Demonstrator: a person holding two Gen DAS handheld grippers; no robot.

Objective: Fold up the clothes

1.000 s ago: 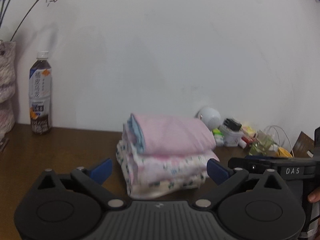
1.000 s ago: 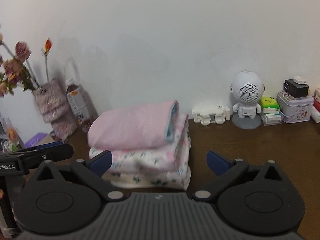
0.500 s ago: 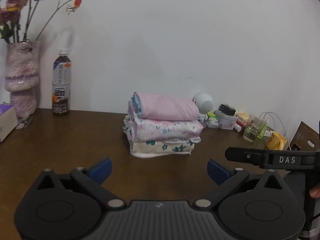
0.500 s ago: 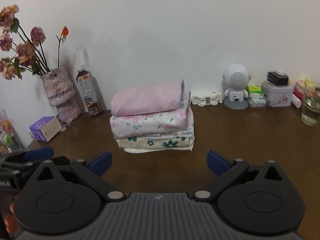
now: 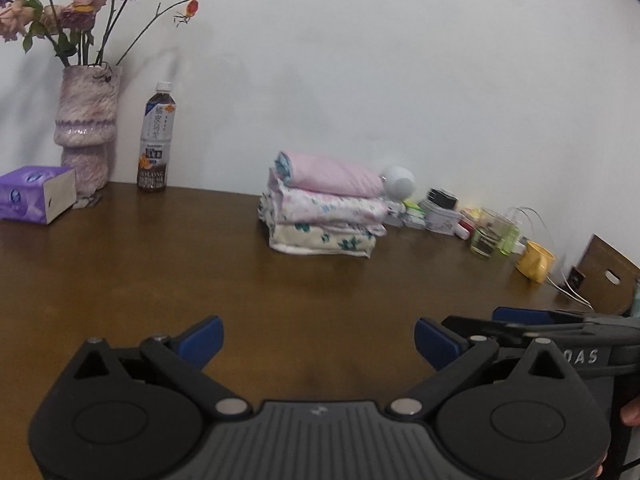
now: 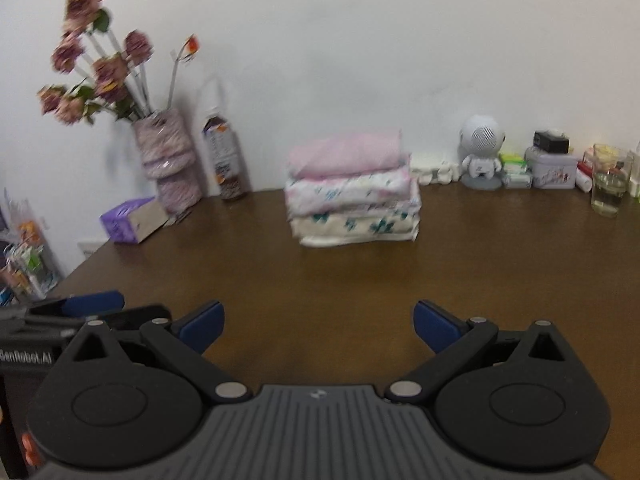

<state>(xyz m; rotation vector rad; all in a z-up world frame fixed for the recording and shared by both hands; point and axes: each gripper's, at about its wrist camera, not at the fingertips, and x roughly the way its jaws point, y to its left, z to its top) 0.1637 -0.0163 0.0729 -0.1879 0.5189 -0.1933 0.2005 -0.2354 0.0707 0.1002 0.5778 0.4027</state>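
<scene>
A stack of three folded clothes (image 5: 324, 210) stands near the back of the brown table (image 5: 160, 272): a plain pink one on top, a pink flowered one under it, a cream one with green flowers at the bottom. The stack also shows in the right wrist view (image 6: 352, 194). My left gripper (image 5: 319, 342) is open and empty, low over the table's front, well short of the stack. My right gripper (image 6: 318, 330) is open and empty, also well back from it. The right gripper shows side-on in the left wrist view (image 5: 520, 316).
A vase of dried roses (image 5: 86, 120), a tea bottle (image 5: 157, 140) and a purple tissue pack (image 5: 36, 194) stand at the back left. A white robot figure (image 6: 480, 152), a tin (image 6: 550, 168), a glass (image 6: 608, 184) and a yellow cup (image 5: 536, 266) line the back right.
Both grippers have pulled back from the stack toward the table's front, so it looks smaller and farther. Both stay open and empty.
</scene>
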